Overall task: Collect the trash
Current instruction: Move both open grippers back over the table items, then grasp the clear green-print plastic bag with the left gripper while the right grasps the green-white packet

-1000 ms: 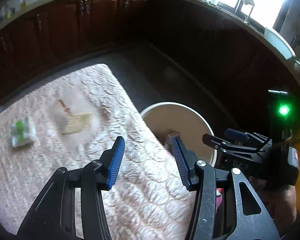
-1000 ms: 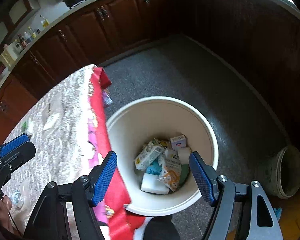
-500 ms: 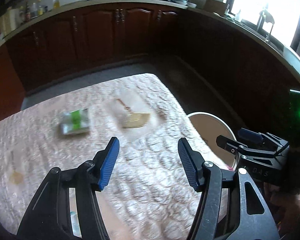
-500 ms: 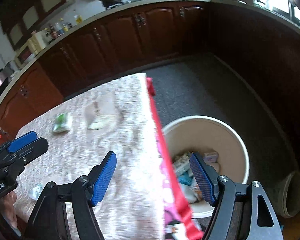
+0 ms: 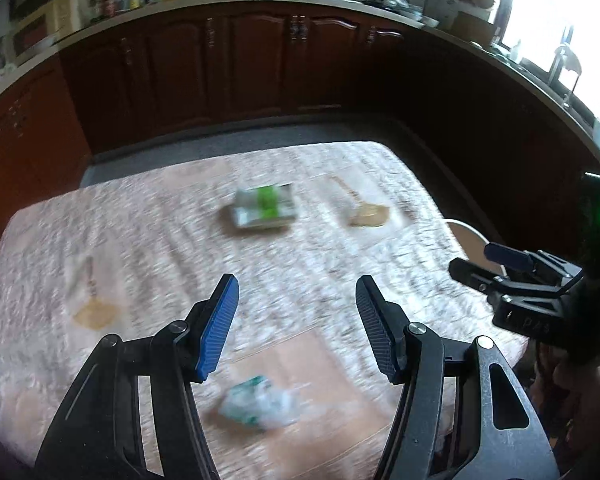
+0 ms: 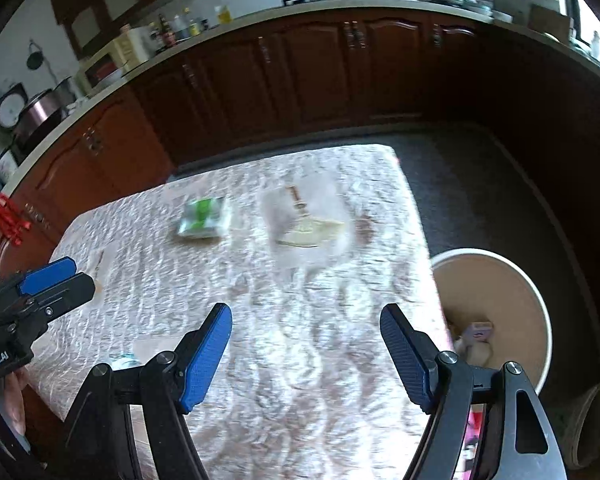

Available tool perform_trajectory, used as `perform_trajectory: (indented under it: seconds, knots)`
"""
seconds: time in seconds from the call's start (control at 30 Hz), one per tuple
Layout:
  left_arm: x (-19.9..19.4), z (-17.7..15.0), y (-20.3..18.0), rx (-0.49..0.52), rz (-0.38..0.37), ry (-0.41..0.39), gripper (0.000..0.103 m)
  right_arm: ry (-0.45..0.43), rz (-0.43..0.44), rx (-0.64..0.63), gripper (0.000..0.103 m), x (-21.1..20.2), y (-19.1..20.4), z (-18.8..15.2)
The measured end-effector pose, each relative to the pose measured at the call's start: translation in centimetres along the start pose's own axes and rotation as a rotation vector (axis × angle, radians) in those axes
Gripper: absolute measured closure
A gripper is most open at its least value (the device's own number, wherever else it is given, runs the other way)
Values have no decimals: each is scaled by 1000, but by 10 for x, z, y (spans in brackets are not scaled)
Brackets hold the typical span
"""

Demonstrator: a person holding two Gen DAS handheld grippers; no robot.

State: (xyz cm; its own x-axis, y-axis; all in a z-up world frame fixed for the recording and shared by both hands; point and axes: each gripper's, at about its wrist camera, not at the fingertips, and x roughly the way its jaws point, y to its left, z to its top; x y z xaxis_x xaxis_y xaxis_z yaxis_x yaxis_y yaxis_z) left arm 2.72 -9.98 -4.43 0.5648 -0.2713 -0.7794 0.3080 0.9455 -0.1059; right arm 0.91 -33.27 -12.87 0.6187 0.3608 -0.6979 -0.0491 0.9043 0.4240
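Note:
A green and white packet [image 5: 265,205] lies on the table's pale patterned cloth [image 5: 148,240], towards the far side; it also shows in the right wrist view [image 6: 202,219]. A crumpled clear and green wrapper [image 5: 260,402] lies near the front edge, just under my open, empty left gripper [image 5: 296,320]. My right gripper [image 6: 306,350] is open and empty above the table's right part. The cream trash bin [image 6: 538,304] stands on the floor right of the table, with trash inside.
Dark wooden cabinets [image 5: 240,64] ring the room behind the table. Printed yellow fan shapes [image 5: 370,216] mark the cloth. A small pot [image 6: 592,420] stands on the floor beside the bin. The grey floor [image 6: 472,184] lies beyond the table.
Both grippers have swung left, away from above the bin, and now face the table top. The packet and wrapper have come into view. Both stay open.

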Motion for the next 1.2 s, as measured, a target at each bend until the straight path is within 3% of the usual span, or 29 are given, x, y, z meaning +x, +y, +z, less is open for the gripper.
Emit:
perform_trajectory:
  seconds: [0.23,0.33,0.6,0.7,0.77,0.8,0.83,0.93,1.2]
  knots:
    - [-12,-28,33,-47,10,29,42,13,39,-55,29,10,33,0]
    - [-11,-42,38,-60,-10,59,33,23,52,-85,28,13,47,-2]
    - [27,-76,31,-53,-23,173,30,45,63,-120,28,26,63,2]
    - [54,-88,28,-49,23,243,31,61,64,-130,27,33,65,4]
    - [67,-92,33,-75,15,270,45,70,67,-132,27,40,66,6]
    - [72,-92,36,-90,7,282,72,74,71,-131,27,43,66,7]
    - [77,-92,41,-109,7,295,81,78,75,-128,27,47,66,9]
    - [73,-82,53,-146,-11,265,87,83,88,-127,27,59,67,17]
    - [64,-39,86,-175,16,167,88,102,161,-215,27,106,88,55]
